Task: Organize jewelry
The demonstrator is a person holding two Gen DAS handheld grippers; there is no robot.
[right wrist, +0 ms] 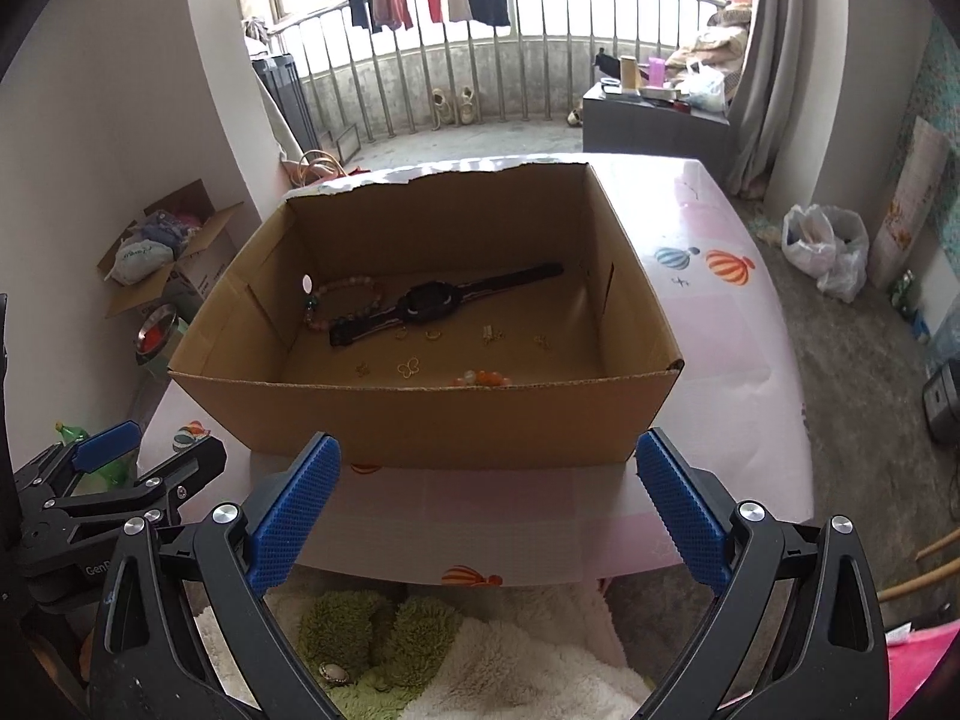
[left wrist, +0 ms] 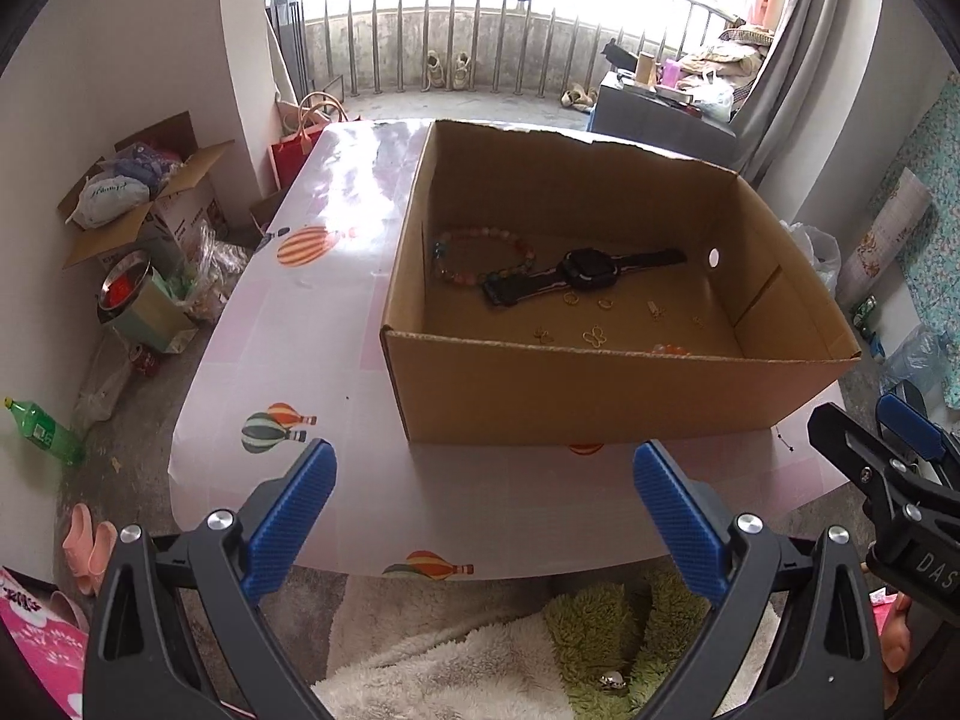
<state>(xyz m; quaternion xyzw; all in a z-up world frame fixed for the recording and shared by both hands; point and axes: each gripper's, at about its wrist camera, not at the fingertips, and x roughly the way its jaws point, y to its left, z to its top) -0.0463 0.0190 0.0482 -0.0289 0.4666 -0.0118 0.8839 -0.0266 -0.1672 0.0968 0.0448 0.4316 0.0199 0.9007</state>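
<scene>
An open cardboard box [left wrist: 576, 396] [right wrist: 420, 414] stands on the table. Inside lie a black wristwatch [left wrist: 585, 273] [right wrist: 429, 302], a bead bracelet [left wrist: 480, 255] [right wrist: 345, 300], several small gold earrings and charms [left wrist: 594, 336] [right wrist: 408, 367] and some orange beads [left wrist: 669, 350] [right wrist: 483, 379] by the near wall. My left gripper [left wrist: 483, 474] is open and empty, held short of the box over the table's near edge. My right gripper [right wrist: 489, 471] is open and empty at the same distance. Each gripper shows at the edge of the other's view.
The table [left wrist: 288, 360] [right wrist: 738, 360] has a pink balloon-print cover. A fluffy white and green cloth [left wrist: 480, 660] lies below the near edge. Boxes, bags and a green bottle [left wrist: 42, 429] crowd the floor on the left; a plastic bag [right wrist: 828, 249] sits on the right.
</scene>
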